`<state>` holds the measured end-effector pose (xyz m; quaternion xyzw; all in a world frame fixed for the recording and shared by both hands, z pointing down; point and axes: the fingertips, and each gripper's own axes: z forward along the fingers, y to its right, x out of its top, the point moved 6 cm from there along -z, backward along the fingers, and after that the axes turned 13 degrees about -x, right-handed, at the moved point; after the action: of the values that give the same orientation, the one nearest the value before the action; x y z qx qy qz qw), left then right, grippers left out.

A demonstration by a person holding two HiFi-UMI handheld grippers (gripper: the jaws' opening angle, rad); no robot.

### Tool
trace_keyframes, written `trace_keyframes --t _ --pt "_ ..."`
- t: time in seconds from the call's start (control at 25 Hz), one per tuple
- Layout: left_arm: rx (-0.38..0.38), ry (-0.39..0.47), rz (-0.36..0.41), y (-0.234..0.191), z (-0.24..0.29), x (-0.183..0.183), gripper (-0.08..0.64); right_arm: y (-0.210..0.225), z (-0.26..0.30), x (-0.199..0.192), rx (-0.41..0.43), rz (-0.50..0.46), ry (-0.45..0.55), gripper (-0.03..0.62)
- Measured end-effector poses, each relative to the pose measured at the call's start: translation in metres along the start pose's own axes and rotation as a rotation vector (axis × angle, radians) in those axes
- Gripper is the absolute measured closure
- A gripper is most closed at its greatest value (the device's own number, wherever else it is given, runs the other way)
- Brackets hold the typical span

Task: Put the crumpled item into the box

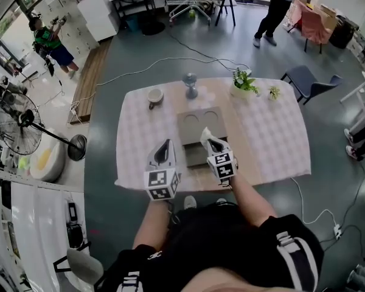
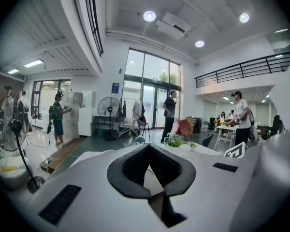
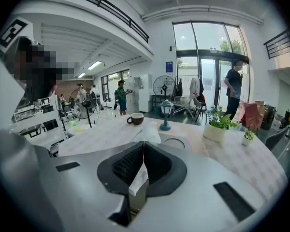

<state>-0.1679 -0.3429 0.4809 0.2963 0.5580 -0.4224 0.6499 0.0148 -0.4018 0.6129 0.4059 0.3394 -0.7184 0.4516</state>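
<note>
Table (image 1: 274,145) with a checked cloth carries the grey box (image 1: 198,121), which lies directly ahead of and below the right gripper (image 3: 142,146). Left gripper (image 2: 148,146) is held off to the side of the box, its jaws together at the tips with nothing between them. Right gripper's jaws are clamped on the white crumpled item (image 3: 147,132), which looks like paper or tissue; part of it sticks out past the jaw tips, over the box's near end. Assessment: pick-up is done and the item is carried to the box. Not yet in the box: lowering and release remain.
</note>
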Motion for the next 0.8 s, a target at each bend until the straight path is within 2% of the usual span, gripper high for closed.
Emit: trace_keyframes --t 0.36,0.8 --pt "0.012 -0.008 -0.001 -0.004 -0.004 -0.003 0.558 -0.004 0.014 -0.037 0.006 0.002 -0.126 0.586" --pt "0.031 -0.022 -0.005 -0.008 -0.014 -0.008 0.558 -0.007 0.024 -0.058 -0.008 0.021 -0.213 0.586"
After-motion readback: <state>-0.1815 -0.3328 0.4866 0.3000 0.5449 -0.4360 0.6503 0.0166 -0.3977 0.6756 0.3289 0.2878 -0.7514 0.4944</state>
